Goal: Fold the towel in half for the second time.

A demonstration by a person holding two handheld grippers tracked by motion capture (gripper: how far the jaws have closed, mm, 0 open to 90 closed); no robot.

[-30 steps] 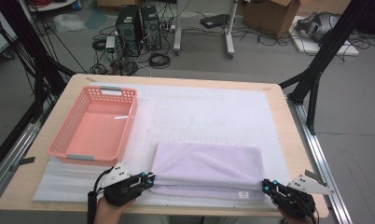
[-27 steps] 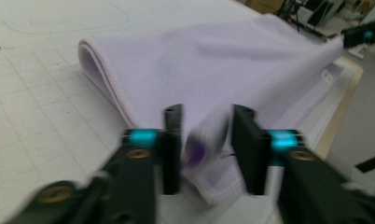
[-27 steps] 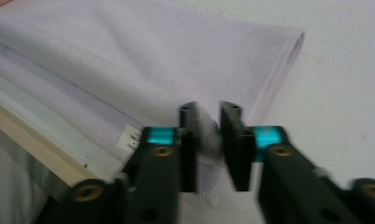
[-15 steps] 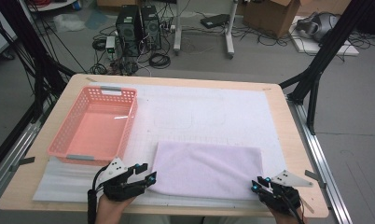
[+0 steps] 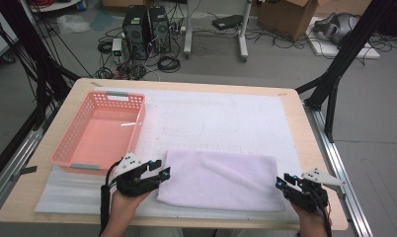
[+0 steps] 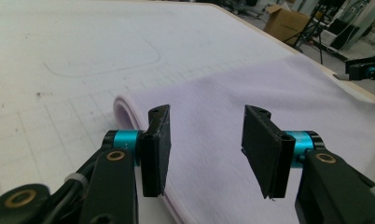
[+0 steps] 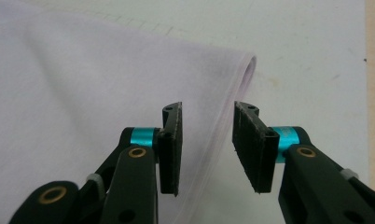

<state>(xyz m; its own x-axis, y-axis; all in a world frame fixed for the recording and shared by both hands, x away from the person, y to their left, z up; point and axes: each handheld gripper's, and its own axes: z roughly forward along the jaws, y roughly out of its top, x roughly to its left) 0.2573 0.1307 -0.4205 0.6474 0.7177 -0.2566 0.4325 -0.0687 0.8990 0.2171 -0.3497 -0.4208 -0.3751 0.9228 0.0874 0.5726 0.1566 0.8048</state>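
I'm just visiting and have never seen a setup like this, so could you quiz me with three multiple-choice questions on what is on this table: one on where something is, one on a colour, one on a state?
1. Where does the salmon-pink plastic basket sit on the wooden table?
A. On its left half
B. On its right half
C. On top of the cloth

2. What colour is the folded soft cloth?
A. Dark green
B. Pale lilac
C. Bright orange

3. How do the jaws of the left gripper stand?
A. Shut on the cloth
B. Shut on the basket rim
C. Apart, nothing between them

Answers:
1 A: in the high view the basket lies left of the cloth.
2 B: every view shows it pale lilac.
3 C: the left gripper view shows a wide gap between the jaws, above the cloth.
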